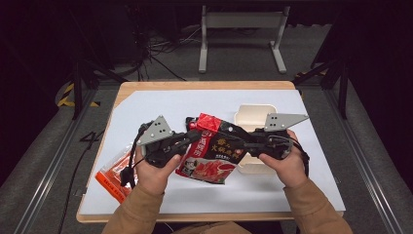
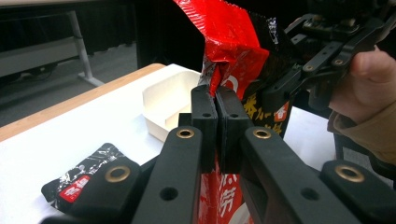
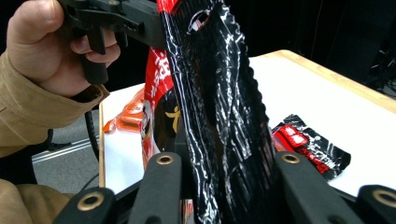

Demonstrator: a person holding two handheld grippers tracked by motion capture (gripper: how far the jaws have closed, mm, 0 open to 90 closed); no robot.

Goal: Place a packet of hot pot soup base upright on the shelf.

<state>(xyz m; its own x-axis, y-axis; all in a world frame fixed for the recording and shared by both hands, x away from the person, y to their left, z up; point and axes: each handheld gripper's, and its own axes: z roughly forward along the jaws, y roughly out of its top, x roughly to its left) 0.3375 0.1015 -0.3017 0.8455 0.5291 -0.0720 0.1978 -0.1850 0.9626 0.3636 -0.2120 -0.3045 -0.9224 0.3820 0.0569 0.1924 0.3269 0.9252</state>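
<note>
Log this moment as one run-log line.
left gripper: shut on red-black pouch | right gripper: jaws around pouch | white tray: behind

Right gripper (image 3: 224, 163) pads hidden behind crumpled black side of sauce packet (image 3: 219, 107); contact not discernible. Packet's top and bottom cut off by right gripper view's edges. Small black sachet (image 2: 81, 175) beside left gripper (image 2: 217, 100) partly covered by jaw link. White tray (image 1: 254, 115) beyond grippers half hidden behind packet in high view.
</note>
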